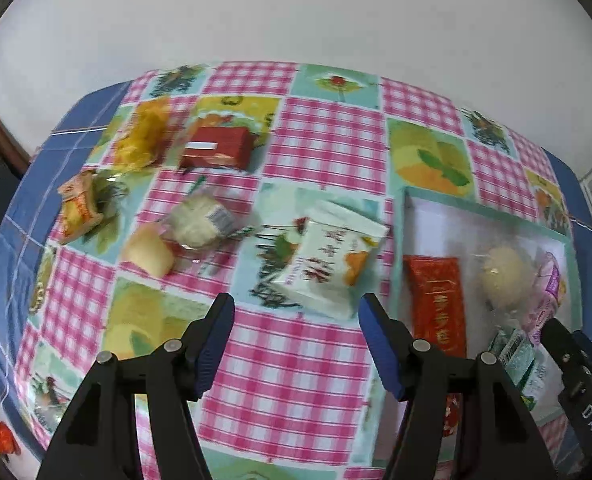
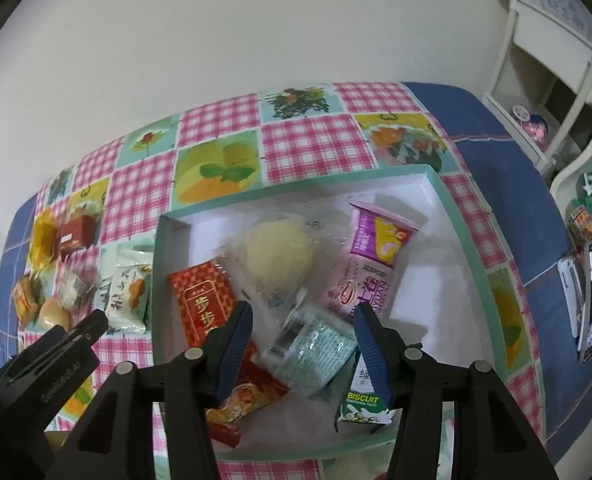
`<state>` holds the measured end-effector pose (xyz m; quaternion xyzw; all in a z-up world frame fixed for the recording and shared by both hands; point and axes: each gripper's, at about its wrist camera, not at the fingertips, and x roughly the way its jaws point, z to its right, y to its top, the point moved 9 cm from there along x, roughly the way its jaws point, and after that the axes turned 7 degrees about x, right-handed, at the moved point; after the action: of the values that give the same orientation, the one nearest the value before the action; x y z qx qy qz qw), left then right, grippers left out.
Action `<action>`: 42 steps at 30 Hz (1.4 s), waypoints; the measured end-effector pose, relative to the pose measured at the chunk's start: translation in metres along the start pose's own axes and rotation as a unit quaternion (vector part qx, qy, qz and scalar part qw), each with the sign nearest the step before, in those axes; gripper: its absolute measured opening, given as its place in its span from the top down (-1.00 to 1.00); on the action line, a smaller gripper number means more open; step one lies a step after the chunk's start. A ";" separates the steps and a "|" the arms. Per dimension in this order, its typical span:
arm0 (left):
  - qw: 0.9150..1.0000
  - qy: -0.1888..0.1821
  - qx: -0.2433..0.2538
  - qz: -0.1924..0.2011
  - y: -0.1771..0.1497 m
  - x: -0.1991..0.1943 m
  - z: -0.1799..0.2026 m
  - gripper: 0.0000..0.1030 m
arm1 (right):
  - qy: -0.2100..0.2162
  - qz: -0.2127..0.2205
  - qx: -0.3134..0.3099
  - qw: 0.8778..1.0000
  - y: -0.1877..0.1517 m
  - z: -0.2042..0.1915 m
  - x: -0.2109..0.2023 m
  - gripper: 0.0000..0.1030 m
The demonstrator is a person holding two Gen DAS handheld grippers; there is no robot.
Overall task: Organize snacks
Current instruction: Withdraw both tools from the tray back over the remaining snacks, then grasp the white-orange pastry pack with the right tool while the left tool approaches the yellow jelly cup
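Note:
My left gripper [image 1: 296, 320] is open and empty, just short of a white snack packet [image 1: 332, 264] lying on the checked tablecloth. Beyond it lie a clear-wrapped rice ball [image 1: 200, 220], a yellow bun [image 1: 150, 252], a red box [image 1: 218, 148], a yellow bag [image 1: 144, 136] and an orange packet [image 1: 80, 204]. My right gripper [image 2: 302, 328] is open above the white box [image 2: 436, 184], over a pale green packet [image 2: 316, 350]. The box also holds a red packet [image 2: 204, 300], a round pastry [image 2: 278, 252], a purple packet [image 2: 372, 260] and a biscuit packet [image 2: 366, 400].
The box [image 1: 412, 200] sits at the right of the table in the left wrist view. The wall is close behind the table. A white shelf unit [image 2: 544, 80] stands to the right, with phones [image 2: 588, 304] on the table's right edge. The blue tablecloth border [image 1: 20, 208] marks the left edge.

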<state>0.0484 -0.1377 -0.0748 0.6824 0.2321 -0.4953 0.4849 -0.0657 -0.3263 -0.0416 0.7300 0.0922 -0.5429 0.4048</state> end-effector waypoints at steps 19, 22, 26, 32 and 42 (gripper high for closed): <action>0.997 0.066 -0.040 -0.019 -0.020 0.001 -0.067 -0.73 | -0.007 -0.002 -0.055 0.998 -0.019 -0.042 0.002 -0.89; 0.995 0.077 -0.060 -0.018 -0.018 0.001 -0.087 -0.76 | -0.007 -0.004 -0.059 0.998 -0.021 -0.047 0.004 -0.95; 0.994 0.089 -0.066 -0.004 -0.013 -0.001 -0.108 -0.92 | 0.006 -0.006 -0.059 0.998 -0.023 -0.056 0.008 -1.00; 0.992 0.071 -0.103 0.001 -0.006 0.002 -0.137 -0.96 | 0.015 -0.007 -0.060 0.998 -0.028 -0.069 0.014 -1.00; 0.990 0.065 -0.118 0.038 0.014 0.006 -0.168 -0.96 | 0.044 0.010 -0.068 0.997 -0.031 -0.110 0.015 -1.00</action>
<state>0.1376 0.0052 -0.0682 0.6594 0.2937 -0.4008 0.5642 0.0016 -0.2343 -0.0605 0.7247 0.1397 -0.4987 0.4545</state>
